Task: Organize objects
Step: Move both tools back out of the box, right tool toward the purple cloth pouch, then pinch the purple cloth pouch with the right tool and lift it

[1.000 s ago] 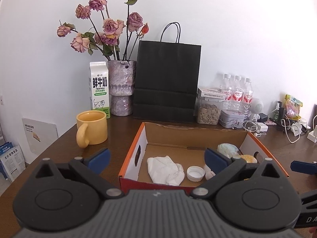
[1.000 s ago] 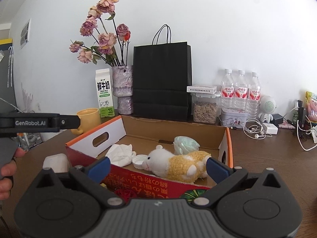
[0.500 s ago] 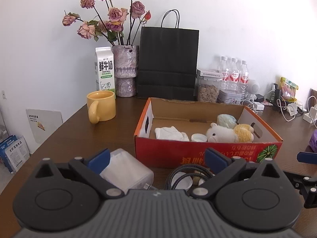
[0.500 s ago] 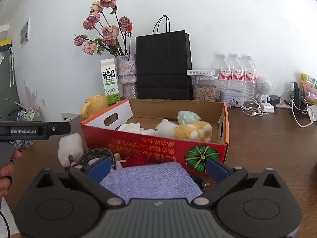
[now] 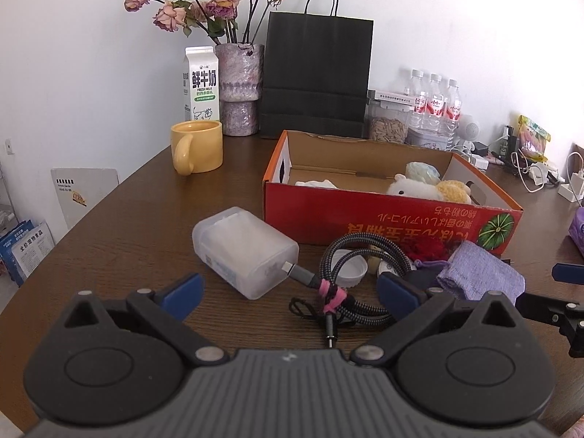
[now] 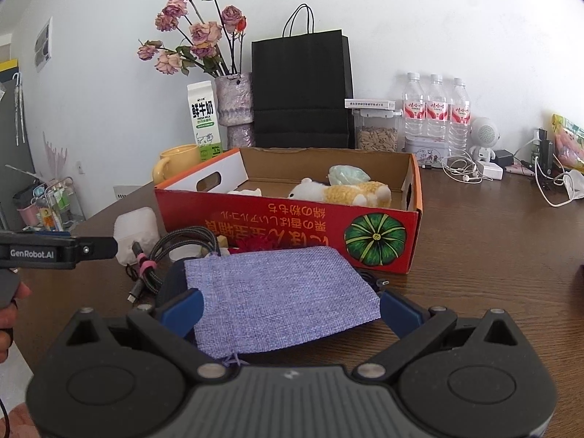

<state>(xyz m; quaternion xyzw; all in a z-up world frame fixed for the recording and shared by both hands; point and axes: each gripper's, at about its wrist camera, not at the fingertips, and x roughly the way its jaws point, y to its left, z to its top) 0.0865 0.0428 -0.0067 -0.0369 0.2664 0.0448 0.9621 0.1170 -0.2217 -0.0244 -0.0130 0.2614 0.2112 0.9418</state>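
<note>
A red cardboard box (image 5: 387,221) (image 6: 292,219) stands on the brown table and holds a plush sheep (image 5: 423,189) (image 6: 339,191), a white cloth (image 5: 315,183) and a pale green bundle (image 6: 346,175). In front of it lie a frosted plastic case (image 5: 244,252) (image 6: 135,231), a coiled braided cable (image 5: 350,281) (image 6: 175,252), a white cap (image 5: 346,268) and a purple fabric pouch (image 5: 478,275) (image 6: 277,295). My left gripper (image 5: 288,294) is open above the cable, holding nothing. My right gripper (image 6: 288,308) is open, its blue pads either side of the pouch.
At the back stand a yellow mug (image 5: 197,146), a milk carton (image 5: 200,84), a vase of dried roses (image 5: 239,87), a black paper bag (image 5: 315,76), a seed jar (image 6: 376,127) and water bottles (image 6: 434,113). Chargers and cables (image 6: 511,171) clutter the right. A hand (image 6: 9,314) holds the left gripper.
Both grippers have pulled back from over the box towards the near table edge. The case, cable, cap and pouch in front of the box have come into view. Both stayed open.
</note>
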